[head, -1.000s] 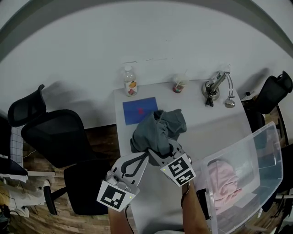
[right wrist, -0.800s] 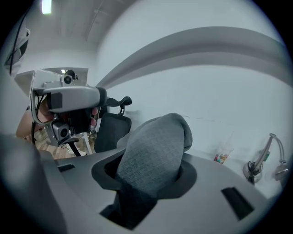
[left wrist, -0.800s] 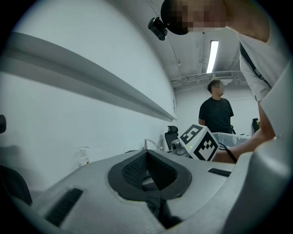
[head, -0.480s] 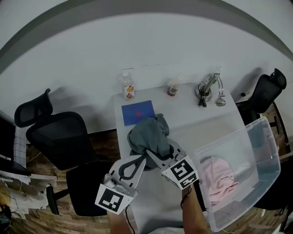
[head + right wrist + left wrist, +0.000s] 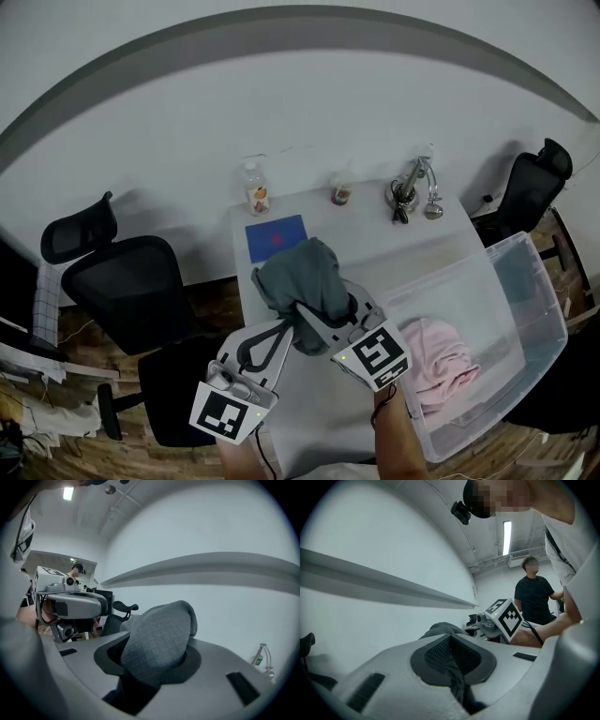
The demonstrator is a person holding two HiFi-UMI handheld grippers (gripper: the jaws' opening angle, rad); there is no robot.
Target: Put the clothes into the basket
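Observation:
A grey garment [image 5: 302, 284] hangs bunched above the white table [image 5: 412, 242], lifted clear of it. My left gripper [image 5: 289, 323] is shut on its lower left part, and dark cloth [image 5: 454, 677] is pinched between the pads. My right gripper [image 5: 330, 317] is shut on the garment too, with a thick grey fold [image 5: 157, 641] bulging out of its jaws. The clear plastic basket [image 5: 525, 281] stands at the right, with a pink garment [image 5: 441, 354] lying inside. Both grippers are left of the basket.
A blue mat [image 5: 277, 238], a bottle [image 5: 256, 193], a cup [image 5: 341, 192] and a metal desk lamp [image 5: 412, 187] sit along the table's far side. Black office chairs [image 5: 122, 281] stand at the left, another chair [image 5: 530, 183] at the right. A person in black [image 5: 534, 597] stands behind.
The grey garment has come up off the table and gathered into a tighter bundle between both grippers. The view has shifted, so the basket shows more fully at the right.

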